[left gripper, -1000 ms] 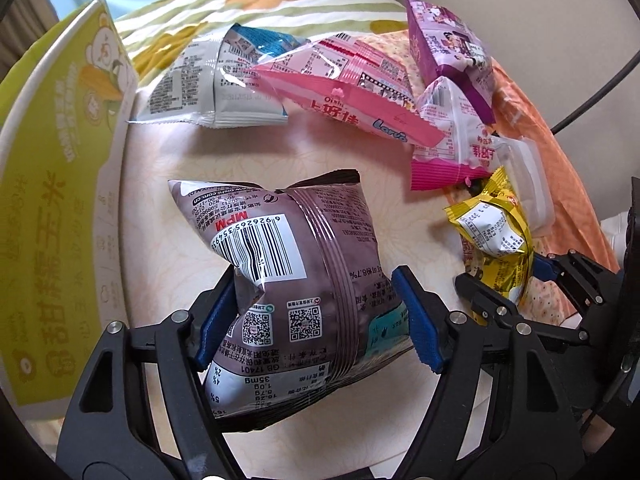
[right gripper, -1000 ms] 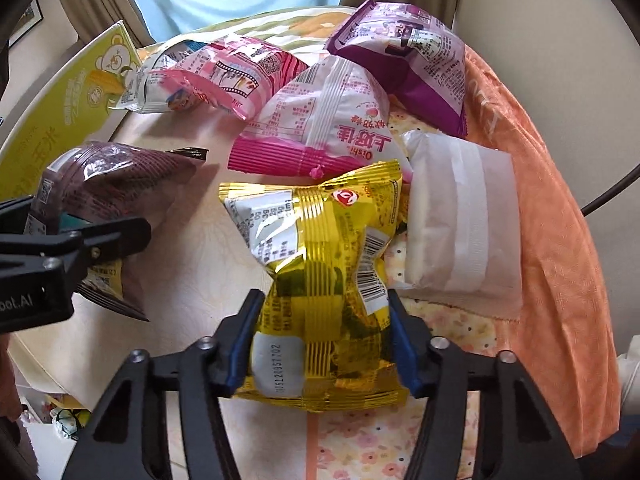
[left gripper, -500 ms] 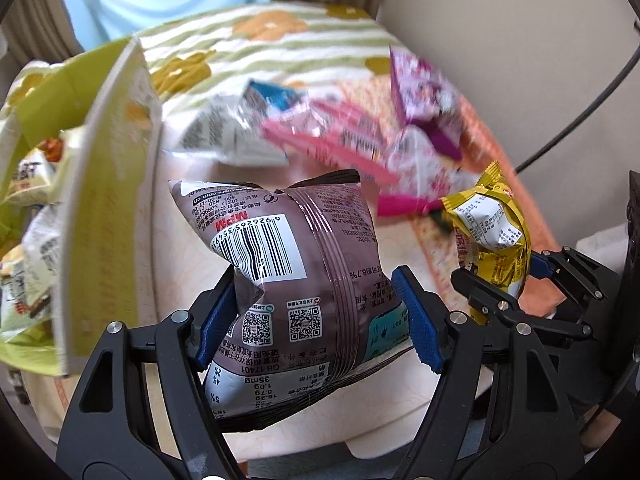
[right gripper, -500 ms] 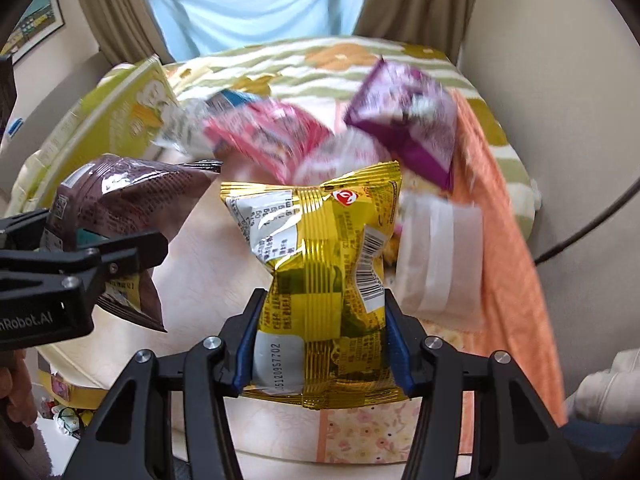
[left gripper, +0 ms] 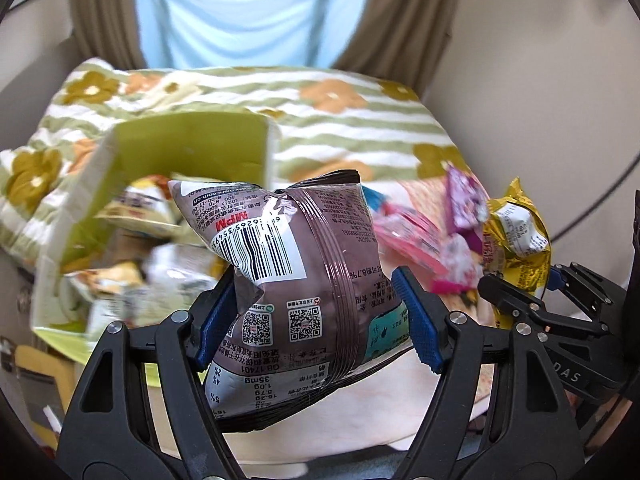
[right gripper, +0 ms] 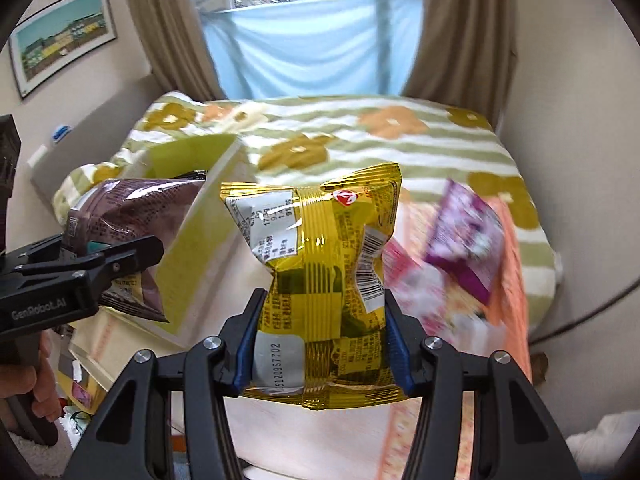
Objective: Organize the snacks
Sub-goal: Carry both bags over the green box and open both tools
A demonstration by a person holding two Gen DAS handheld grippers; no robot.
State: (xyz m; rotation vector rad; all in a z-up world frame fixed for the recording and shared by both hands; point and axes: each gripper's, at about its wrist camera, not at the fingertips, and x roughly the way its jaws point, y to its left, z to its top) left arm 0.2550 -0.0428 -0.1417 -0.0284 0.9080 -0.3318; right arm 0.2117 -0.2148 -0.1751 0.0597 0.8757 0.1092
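My left gripper point(left gripper: 318, 316) is shut on a brown snack bag point(left gripper: 296, 280) and holds it in the air, to the right of an open yellow-green box point(left gripper: 188, 148) with several snack packs inside. My right gripper point(right gripper: 320, 344) is shut on a gold snack bag point(right gripper: 320, 280), lifted above the table. The brown bag point(right gripper: 128, 216) and the left gripper point(right gripper: 80, 276) show at the left of the right wrist view. The gold bag point(left gripper: 516, 232) shows at the right of the left wrist view. Pink packs point(left gripper: 412, 236) and a purple pack point(right gripper: 464, 236) lie on the table.
A bed with a green striped flowered blanket point(right gripper: 360, 136) lies behind the table. An orange cloth point(right gripper: 512, 280) covers the table's right side. A wall stands close on the right, with a dark cable point(left gripper: 592, 208) along it. Curtains and a window are at the back.
Both grippers have risen with their bags and tilted up. The table has dropped low in view. The left gripper has swung left, so the open box now shows its inside.
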